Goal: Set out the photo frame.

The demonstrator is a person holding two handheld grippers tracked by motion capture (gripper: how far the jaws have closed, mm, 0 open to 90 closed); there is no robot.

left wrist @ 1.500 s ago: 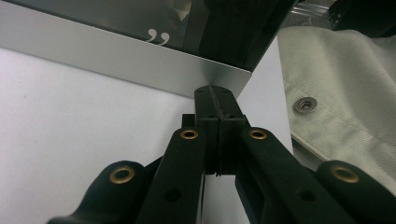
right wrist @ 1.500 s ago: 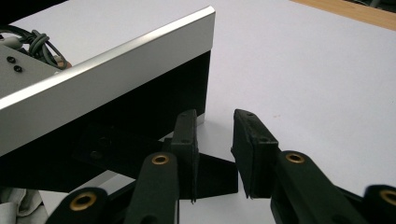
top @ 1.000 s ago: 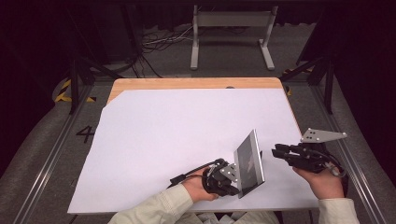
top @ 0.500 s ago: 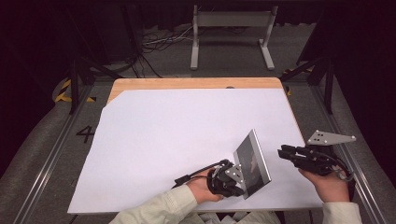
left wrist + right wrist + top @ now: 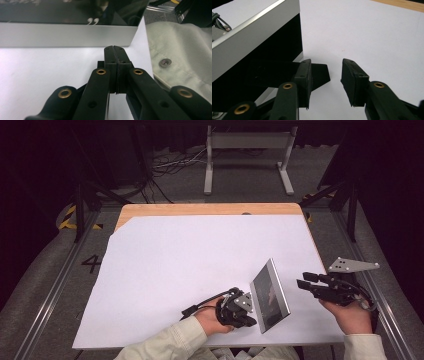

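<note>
Two grippers flank the standing photo frame [image 5: 270, 296]: left gripper [image 5: 246, 316] closed behind it, propping; right gripper [image 5: 306, 284], jaws just opening, empty. Next, steady the frame on the bench [image 5: 200, 260].

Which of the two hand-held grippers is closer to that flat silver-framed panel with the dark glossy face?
Left. The left gripper, jaws shut, sits right against the silver-framed dark panel at its left side. The right gripper, whose jaws have just been opening on nothing, is off to its right with a gap.
</note>
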